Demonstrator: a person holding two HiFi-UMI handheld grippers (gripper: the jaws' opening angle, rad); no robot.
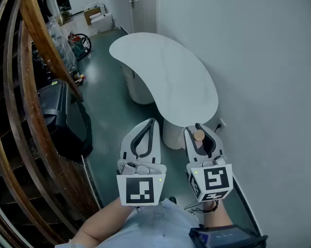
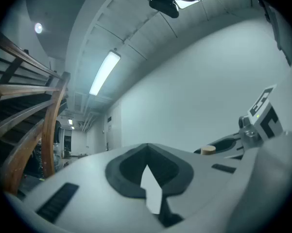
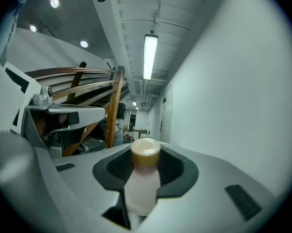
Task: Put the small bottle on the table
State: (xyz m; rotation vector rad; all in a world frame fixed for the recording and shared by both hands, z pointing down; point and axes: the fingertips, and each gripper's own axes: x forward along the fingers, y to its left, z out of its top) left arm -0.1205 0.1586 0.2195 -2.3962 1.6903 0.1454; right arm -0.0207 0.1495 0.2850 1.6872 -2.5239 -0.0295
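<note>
A small pale bottle with a tan cap [image 1: 198, 135] stands upright between the jaws of my right gripper [image 1: 197, 128], which is shut on it. In the right gripper view the bottle [image 3: 143, 181] fills the dark cavity of the right gripper [image 3: 145, 147], with its cap on top. My left gripper [image 1: 152, 122] hangs beside it to the left, its tips meeting, with nothing held; in its own view the left gripper [image 2: 146, 147] shows an empty cavity. The white kidney-shaped table [image 1: 165, 71] lies ahead of both grippers, its top bare.
A pale wall [image 1: 258, 87] runs close along the right. A curved wooden stair railing [image 1: 31, 87] and a black case [image 1: 57, 112] line the left. The table rests on round white pedestals [image 1: 173, 133]. A door [image 1: 142, 4] and boxes [image 1: 101, 17] stand at the far end.
</note>
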